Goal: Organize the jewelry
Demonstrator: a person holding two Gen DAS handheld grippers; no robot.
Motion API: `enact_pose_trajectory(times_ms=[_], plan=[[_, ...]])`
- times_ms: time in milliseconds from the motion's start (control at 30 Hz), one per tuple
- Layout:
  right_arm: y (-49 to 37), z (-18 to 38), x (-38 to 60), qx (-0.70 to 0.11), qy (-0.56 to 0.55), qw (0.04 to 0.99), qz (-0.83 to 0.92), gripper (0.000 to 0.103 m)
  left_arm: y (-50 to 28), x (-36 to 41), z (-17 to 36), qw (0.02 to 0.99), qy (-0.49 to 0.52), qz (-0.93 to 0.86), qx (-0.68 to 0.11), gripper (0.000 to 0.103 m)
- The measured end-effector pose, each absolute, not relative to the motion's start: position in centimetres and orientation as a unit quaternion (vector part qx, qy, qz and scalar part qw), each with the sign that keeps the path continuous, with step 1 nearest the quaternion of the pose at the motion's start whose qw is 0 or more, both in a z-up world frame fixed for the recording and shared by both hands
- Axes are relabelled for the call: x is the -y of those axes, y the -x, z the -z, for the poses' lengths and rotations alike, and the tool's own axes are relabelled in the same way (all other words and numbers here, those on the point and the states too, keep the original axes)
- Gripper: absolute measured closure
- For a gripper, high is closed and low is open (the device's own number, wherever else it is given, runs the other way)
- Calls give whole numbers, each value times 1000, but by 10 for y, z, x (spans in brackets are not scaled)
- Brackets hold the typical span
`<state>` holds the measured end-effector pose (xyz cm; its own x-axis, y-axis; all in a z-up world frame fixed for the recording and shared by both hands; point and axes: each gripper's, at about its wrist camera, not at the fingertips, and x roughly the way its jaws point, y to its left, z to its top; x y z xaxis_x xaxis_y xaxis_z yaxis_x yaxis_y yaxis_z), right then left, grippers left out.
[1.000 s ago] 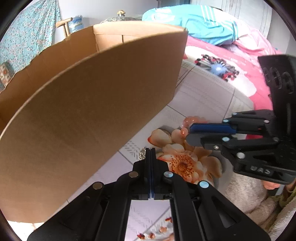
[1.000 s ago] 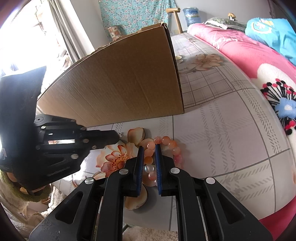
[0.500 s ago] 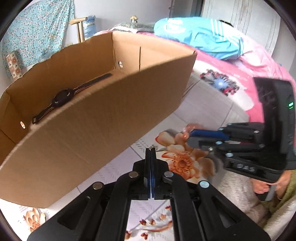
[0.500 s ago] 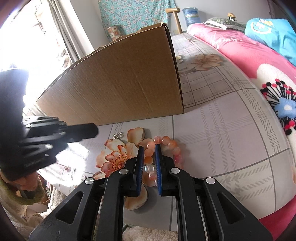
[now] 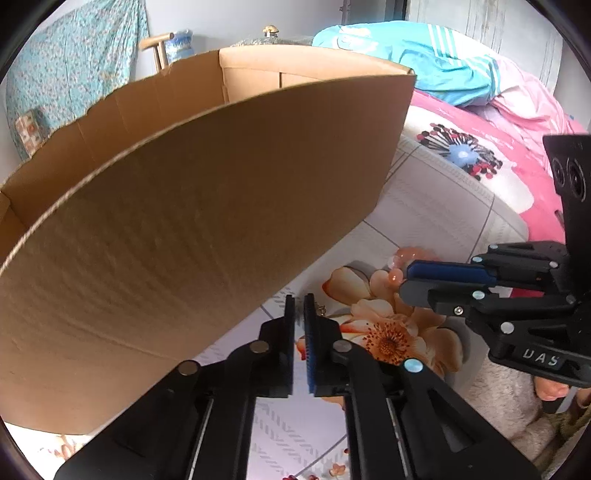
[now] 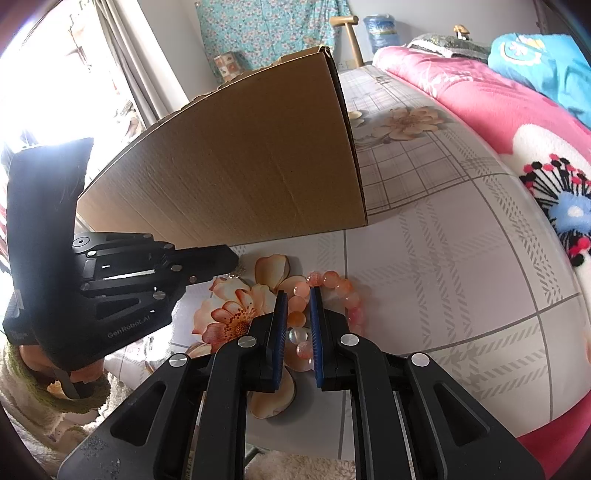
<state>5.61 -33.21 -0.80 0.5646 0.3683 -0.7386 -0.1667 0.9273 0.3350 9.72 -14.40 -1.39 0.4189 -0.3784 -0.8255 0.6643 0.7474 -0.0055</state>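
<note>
A tall cardboard box [image 5: 207, 206] stands on the flowered bed sheet; it also shows in the right wrist view [image 6: 236, 173]. A pink bead bracelet [image 6: 332, 291] lies on the sheet by a printed flower. My right gripper [image 6: 298, 295] rests low with part of the bracelet between its jaws, which stand a bead's width apart. My left gripper [image 5: 300, 301] is slightly open, low beside the box's near wall, just left of a small silver trinket [image 5: 320, 309]. The trinket also shows in the right wrist view [image 6: 239, 270] at the left gripper's tip. The box's inside is hidden.
A pink floral blanket [image 6: 517, 122] and a turquoise garment [image 5: 424, 70] lie at the far right of the bed. A fluffy white cover [image 5: 498, 402] lies at the near edge. A wooden chair [image 6: 347, 33] and water jug [image 6: 380, 29] stand behind.
My left gripper rose above the box, showing a watch inside, then came back down beside the box wall and opened slightly. The right gripper has stayed at the bracelet.
</note>
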Motion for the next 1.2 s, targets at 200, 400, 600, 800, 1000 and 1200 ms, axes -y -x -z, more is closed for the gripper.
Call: enact_pose_trajectory(times_ms=[200,400,600,800,1000,1200], plan=[[-54,10,336,-440,-114,877,-153,92,-86,149,13,821,-196,322,-429,95],[-54,10,336,-440,-113,878,-152,92,-76,153,14,811,-215,330,-432,89],[-54,10,337,-440,-113,878,-152,92,-63,140,13,808,-213,330,-440,55],[-54,9,337,-440,-111,878,-151,92,-59,122,14,799,-189,332,-464,51],[-54,9,337,-440,-111,878,-151,92,-54,105,14,805,-200,310,-465,42],[-54,10,338,-440,-110,879,-151,92,-75,71,15,832,-154,240,-476,42]])
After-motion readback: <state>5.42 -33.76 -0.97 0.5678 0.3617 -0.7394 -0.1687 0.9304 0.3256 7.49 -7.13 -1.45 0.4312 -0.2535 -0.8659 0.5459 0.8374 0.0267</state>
